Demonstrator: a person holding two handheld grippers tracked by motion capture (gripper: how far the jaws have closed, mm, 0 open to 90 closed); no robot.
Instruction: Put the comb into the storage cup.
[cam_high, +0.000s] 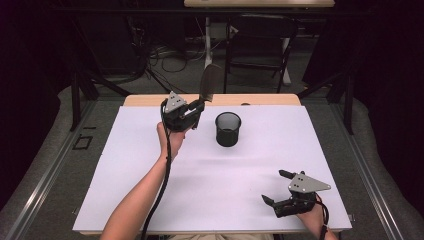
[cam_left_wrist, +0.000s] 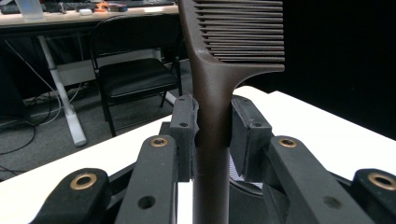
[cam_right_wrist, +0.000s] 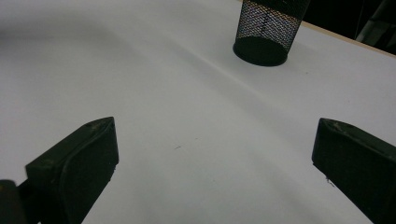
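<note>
1. Comb (cam_left_wrist: 219, 93): dark brown, held upright by its handle in the left tongs (cam_left_wrist: 212, 135), teeth end up; raised above the far left part of the white worktop (cam_high: 210, 185), just left of the mesh cup (cam_high: 228, 129).
2. Left tongs: narrowed onto the handle, both pads (cam_left_wrist: 183, 126) pressing its sides. Firm grip.
3. Right tongs (cam_high: 281, 187): spread wide, nothing between them; they rest low near the worktop's near right corner, well apart from the cup.
4. Mesh cup: black, upright, standing on the worktop toward the far edge; also seen in the right gripper view (cam_right_wrist: 268, 30).
</note>
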